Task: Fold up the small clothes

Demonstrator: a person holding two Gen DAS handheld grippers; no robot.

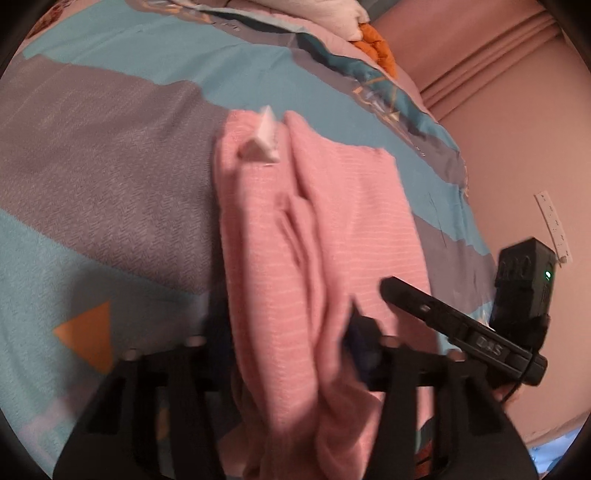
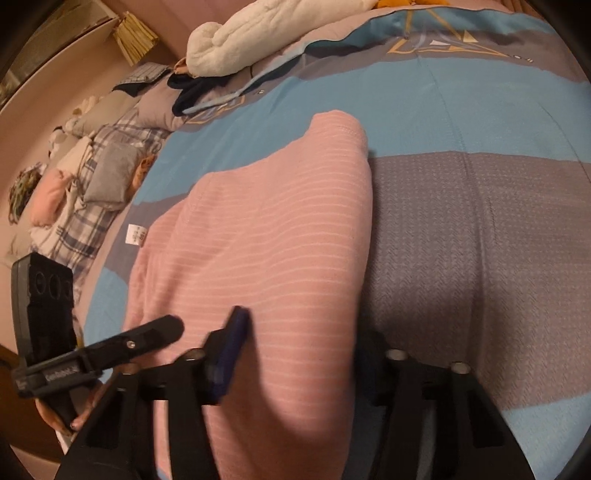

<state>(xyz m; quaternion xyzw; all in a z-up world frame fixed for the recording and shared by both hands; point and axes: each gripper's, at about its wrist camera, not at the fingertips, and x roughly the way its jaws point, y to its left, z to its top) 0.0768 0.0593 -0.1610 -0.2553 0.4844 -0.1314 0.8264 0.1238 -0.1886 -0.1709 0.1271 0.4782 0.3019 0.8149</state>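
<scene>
Both hand-held grippers, our left (image 1: 291,339) and right (image 2: 299,343), pinch the pink garment's (image 2: 266,236) near edge on the bed (image 2: 480,240).

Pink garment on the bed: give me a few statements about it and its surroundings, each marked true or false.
1. The pink garment carries thin pale stripes. True.
2. It lies on a bare wooden floor. False: it lies on a blue and grey bedcover.
3. A white label sticks up at its far end. True.
4. The garment is hung on a hanger. False: it lies bunched on the bed.
5. A white fluffy blanket lies farther up the bed. True.
</scene>
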